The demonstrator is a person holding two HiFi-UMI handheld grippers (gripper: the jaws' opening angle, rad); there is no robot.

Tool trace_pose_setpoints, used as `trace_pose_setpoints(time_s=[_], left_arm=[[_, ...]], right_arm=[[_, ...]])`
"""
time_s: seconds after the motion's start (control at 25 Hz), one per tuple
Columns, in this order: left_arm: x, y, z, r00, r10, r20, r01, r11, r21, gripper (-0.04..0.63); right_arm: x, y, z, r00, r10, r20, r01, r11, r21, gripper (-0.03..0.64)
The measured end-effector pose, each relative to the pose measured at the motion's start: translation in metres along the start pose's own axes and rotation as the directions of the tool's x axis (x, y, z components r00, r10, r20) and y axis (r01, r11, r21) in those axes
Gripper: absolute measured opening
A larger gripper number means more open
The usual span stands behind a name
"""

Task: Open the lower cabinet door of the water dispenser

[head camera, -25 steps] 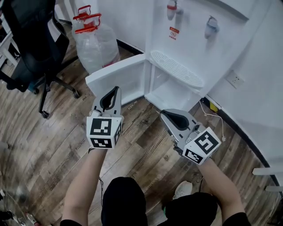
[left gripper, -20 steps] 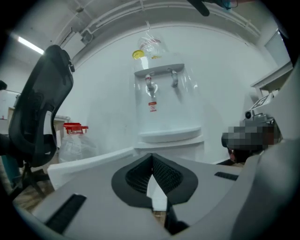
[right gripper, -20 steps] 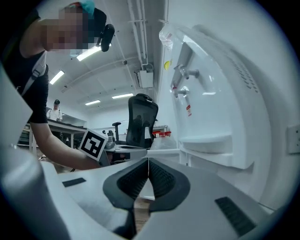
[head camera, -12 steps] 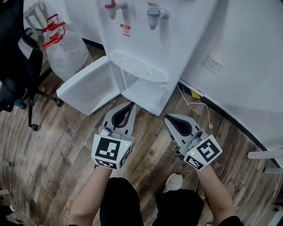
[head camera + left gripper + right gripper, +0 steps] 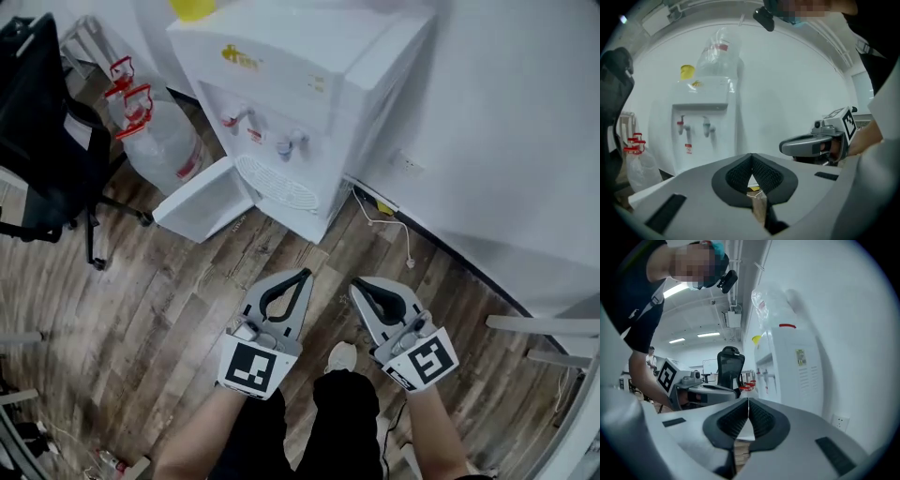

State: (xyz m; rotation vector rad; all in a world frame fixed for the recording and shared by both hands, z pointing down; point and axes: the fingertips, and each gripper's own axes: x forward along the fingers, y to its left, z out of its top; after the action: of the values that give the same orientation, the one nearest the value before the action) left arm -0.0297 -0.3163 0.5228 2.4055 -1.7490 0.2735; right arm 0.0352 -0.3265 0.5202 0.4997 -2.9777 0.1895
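Now your left tongs (image 5: pixel 298 275) and right tongs (image 5: pixel 359 286), with ribbed black pads (image 5: pixel 738 175), are pressed together over the wooden floor (image 5: pixel 141 309); the flat white door (image 5: pixel 199 202) stands open low on the boxy dispenser (image 5: pixel 309 84).

I see a white water dispenser (image 5: pixel 323 70) and a white lower cabinet door (image 5: pixel 199 202) on a brown wood-grain floor (image 5: pixel 141 309). My left hand-held gripper (image 5: pixel 303 275) and right hand-held gripper (image 5: pixel 357 285) are grey, with black-and-white patterned cubes (image 5: pixel 253 367).
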Motion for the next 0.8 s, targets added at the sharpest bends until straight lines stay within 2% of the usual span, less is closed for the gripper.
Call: trace_pose_setpoints(time_s=[0.28,0.52,0.8], left_arm=[[-0.048,-0.045,0.114,0.998,-0.050,-0.032,0.049,0.999,-0.024,0.014],[-0.109,-0.066,0.210,0.996,-0.079,-0.043,0.075,0.993,-0.092,0.014],[-0.182,-0.074,0.286,0.993,-0.103,-0.050,0.099,0.992,-0.084,0.014]], right_arm=[[-0.058,0.036,0.118,0.999,-0.047,-0.004,0.047,0.997,0.059,0.026],[-0.111,0.064,0.206,0.992,-0.116,-0.050,0.120,0.987,0.104,0.026],[-0.152,0.113,0.287,0.976,-0.215,-0.045,0.219,0.963,0.156,0.026]])
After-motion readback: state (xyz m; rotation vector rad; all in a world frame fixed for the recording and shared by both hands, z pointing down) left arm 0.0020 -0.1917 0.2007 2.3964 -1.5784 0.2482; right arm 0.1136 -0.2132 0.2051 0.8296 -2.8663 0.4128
